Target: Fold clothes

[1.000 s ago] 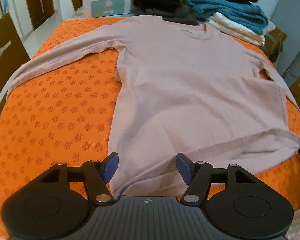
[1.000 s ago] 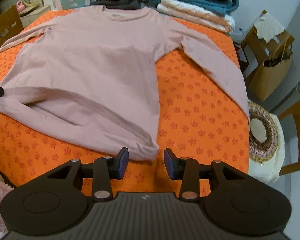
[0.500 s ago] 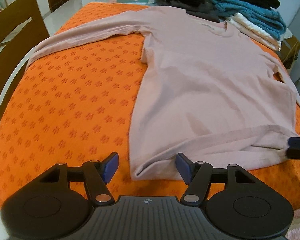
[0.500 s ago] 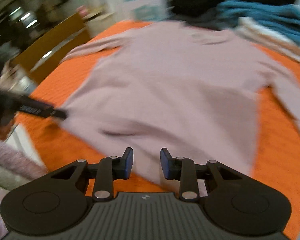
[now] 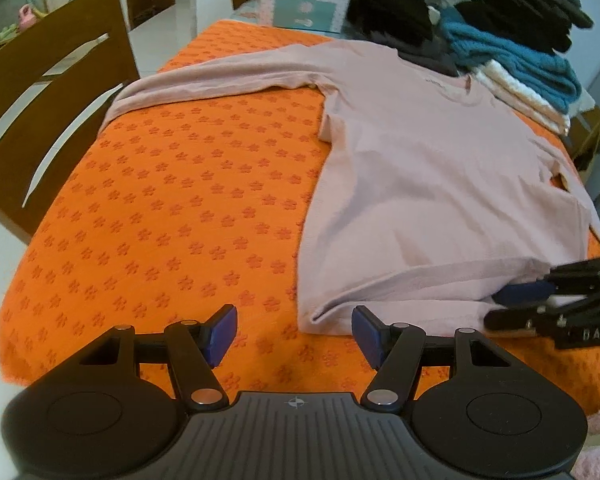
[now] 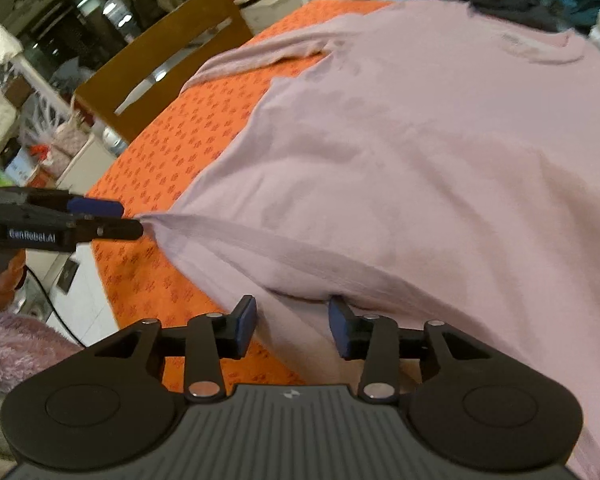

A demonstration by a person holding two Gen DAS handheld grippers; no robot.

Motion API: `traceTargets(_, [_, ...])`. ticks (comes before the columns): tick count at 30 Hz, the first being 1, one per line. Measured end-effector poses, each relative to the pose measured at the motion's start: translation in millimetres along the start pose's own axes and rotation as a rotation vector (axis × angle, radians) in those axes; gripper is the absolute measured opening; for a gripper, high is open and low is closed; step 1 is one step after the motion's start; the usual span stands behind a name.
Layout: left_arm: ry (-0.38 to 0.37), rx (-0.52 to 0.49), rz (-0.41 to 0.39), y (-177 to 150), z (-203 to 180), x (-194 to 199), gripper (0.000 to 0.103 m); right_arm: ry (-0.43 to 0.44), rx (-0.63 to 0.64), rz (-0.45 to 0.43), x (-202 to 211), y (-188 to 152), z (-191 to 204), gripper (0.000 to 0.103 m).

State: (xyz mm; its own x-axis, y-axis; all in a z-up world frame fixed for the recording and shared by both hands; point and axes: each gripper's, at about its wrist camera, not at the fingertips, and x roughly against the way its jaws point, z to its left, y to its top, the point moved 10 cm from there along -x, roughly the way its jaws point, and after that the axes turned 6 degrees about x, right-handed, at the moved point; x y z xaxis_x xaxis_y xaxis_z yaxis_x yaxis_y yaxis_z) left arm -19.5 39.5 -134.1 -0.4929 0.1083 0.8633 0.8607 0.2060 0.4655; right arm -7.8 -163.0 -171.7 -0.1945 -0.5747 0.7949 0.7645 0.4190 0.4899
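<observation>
**Both grippers brought to the hem, nothing yet pinched**

While the pink long-sleeved top [image 5: 440, 168] lies spread flat on the orange flower-patterned cloth [image 5: 172, 208], the two tools are now found at its near edge, where a second ago they were held apart at opposite lower corners. The right gripper [image 6: 292, 322] has been swung across toward the left side of the hem, so that it is seen in the left wrist view with its blue pad [image 5: 524, 292] pressed against the folded lower edge. The left gripper [image 5: 294, 334] is set at the bottom-left corner of the garment, jaws wide apart, with the corner lying just ahead of them and nothing held. The right jaws are parted too, a fold of fabric lying between them but not clamped. This is judged as preparation for a first fold, grips still to be taken.

Much is obscured: the right wrist view is smeared by motion, the far sleeve is cut off past the table edge, and whether the hem is doubled under cannot be told. The folded stack of knitwear [image 5: 524, 68] behind is only partly seen
</observation>
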Motion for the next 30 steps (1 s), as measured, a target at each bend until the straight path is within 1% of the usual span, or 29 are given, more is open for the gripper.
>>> traceTargets(3, [-0.009,0.022,-0.008,1.7,1.5,0.4,0.066,0.066,0.012,0.054,-1.2,-7.2,12.6,0.050])
traceTargets(6, [-0.017,0.028,-0.006,2.7,-0.3,-2.6,0.066,0.132,0.028,0.111,2.7,-21.5,27.4,0.050])
traceTargets(9, [-0.031,0.018,0.004,2.5,-5.4,-7.9,0.066,0.171,0.046,0.153,11.0,-35.4,37.6,0.050])
traceTargets(10, [-0.037,0.014,0.008,1.9,-7.4,-9.6,0.066,0.161,0.047,0.147,15.6,-37.2,37.1,0.050])
traceTargets(13, [-0.038,-0.003,0.022,0.1,-11.5,-15.2,0.066,0.098,0.028,0.107,32.9,-39.3,28.9,0.050])
traceTargets(16, [-0.034,-0.020,0.035,-2.0,-15.1,-20.6,0.066,-0.009,-0.008,0.038,56.2,-41.4,12.6,0.050])
traceTargets(21, [-0.013,-0.061,0.034,-4.8,-16.1,-23.4,0.064,-0.278,-0.099,-0.088,108.1,-58.6,-26.3,0.049])
traceTargets(23, [0.000,-0.080,0.031,-5.4,-15.6,-24.0,0.057,-0.404,-0.134,-0.120,128.6,-71.0,-43.1,0.049])
traceTargets(24, [0.006,-0.092,0.031,-5.7,-15.9,-24.5,0.056,-0.443,-0.149,-0.125,133.7,-76.3,-49.8,0.049])
traceTargets(26, [0.008,-0.117,0.033,-6.0,-17.3,-26.1,0.051,-0.479,-0.175,-0.118,134.6,-84.7,-60.1,0.049])
traceTargets(30, [0.018,-0.182,0.042,-9.5,-22.4,-30.3,0.050,-0.550,-0.227,-0.102,136.7,-101.8,-80.3,0.049])
